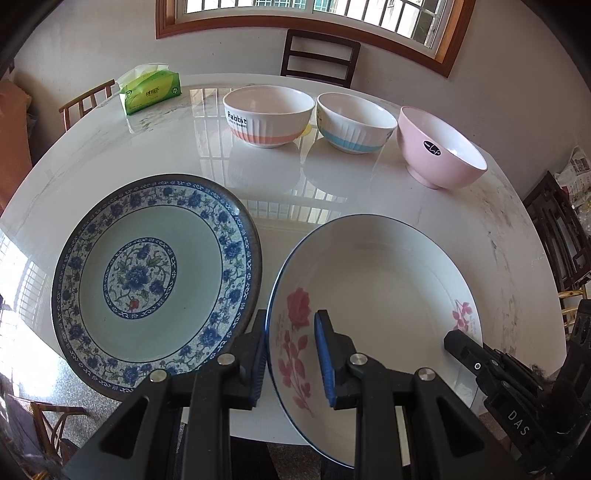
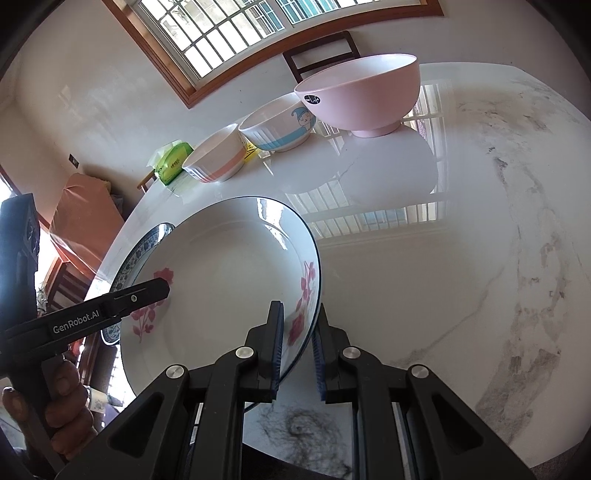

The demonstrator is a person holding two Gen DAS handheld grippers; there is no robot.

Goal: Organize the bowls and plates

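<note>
Plate point(image 1: 157, 280) at 9 o'clock: blue floral on pale. Plate point(image 1: 376, 295) at 4 o'clock: white, pink roses. Bowls at 12 o'clock: peach-banded point(image 1: 269, 116), blue-banded point(image 1: 355, 122), pink point(image 1: 441, 147). Tissue pack point(image 1: 150, 90): green.

The white marble-veined tabletop point(image 1: 177, 147) is polished and mirror-glossy; the glazed white rose-printed plate point(image 2: 229, 280) shines; the matt pink bowl point(image 1: 441, 147) looks plastic

- I see a glossy white marble table point(image 1: 155, 147) with grey veining, mirroring the window bars.
- Behind its far edge stands a dark wooden chair point(image 1: 319, 59) against a plain white wall point(image 1: 92, 44).
- Above it, a wood-framed barred window point(image 1: 306, 14) lets in bright daylight.
- A green tissue pack point(image 1: 150, 90) sits near the table's far-left edge.
</note>
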